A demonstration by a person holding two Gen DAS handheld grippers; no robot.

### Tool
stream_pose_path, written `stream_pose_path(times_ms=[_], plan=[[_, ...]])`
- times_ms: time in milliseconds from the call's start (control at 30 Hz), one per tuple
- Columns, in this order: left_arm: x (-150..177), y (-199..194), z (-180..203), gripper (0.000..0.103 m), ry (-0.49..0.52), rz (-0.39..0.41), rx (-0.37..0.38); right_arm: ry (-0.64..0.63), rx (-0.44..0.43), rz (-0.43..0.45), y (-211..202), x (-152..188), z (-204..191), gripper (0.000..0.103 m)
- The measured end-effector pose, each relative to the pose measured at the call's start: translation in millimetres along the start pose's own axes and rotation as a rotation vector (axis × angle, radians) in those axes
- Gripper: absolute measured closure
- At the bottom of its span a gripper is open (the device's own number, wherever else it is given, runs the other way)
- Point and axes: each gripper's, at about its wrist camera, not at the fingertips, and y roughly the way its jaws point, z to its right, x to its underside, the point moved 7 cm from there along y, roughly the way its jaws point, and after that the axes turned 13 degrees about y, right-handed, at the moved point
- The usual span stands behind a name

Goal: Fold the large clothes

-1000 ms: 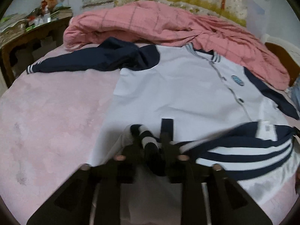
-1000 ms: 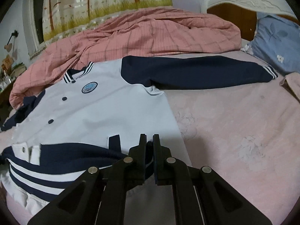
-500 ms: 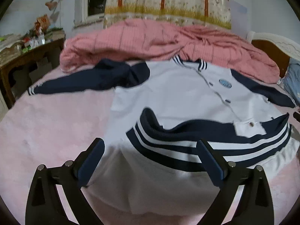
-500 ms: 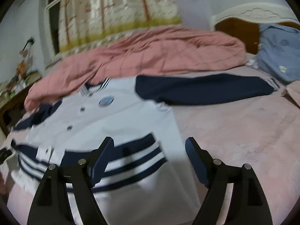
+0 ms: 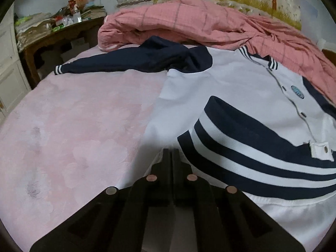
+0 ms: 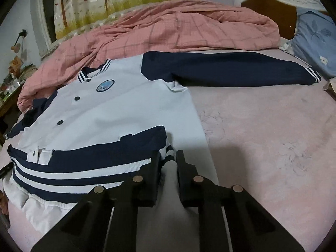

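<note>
Now the white jacket (image 6: 117,113) lies spread on the pink bed (image 6: 273,136), its striped hem (image 5: 262,147) folded up over the front. Left gripper (image 5: 171,153) — fingers pressed together, at the jacket's near edge. Right gripper (image 6: 168,159) — jaws closing on a bunch of jacket fabric.

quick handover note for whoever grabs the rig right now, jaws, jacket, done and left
Left gripper: jaws shut, tips over the white fabric at the jacket's near corner; a pinch is unclear.
Right gripper: jaws closing on a bunch of white fabric beside the striped hem.
Jacket lies front up on the pink bed, both navy sleeves spread out.
Done: striped hem turned up over the lower front.
Left: fold in the sleeves, fold the body, smooth it.
</note>
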Motion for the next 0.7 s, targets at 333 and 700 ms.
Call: stream_pose_path(times_ms=[333,700], plan=[[-0.9,-43.0,-7.5,0.033,-0.031,0.121,0.190,0.041,-0.104,0.065,-41.7,-3.1,9.3,0.065],[34.1,-46.9,14.3,0.035,-0.015,0.000,0.333,0.191,-0.217,-0.088,-63.8,41.4,53.2,0.044]])
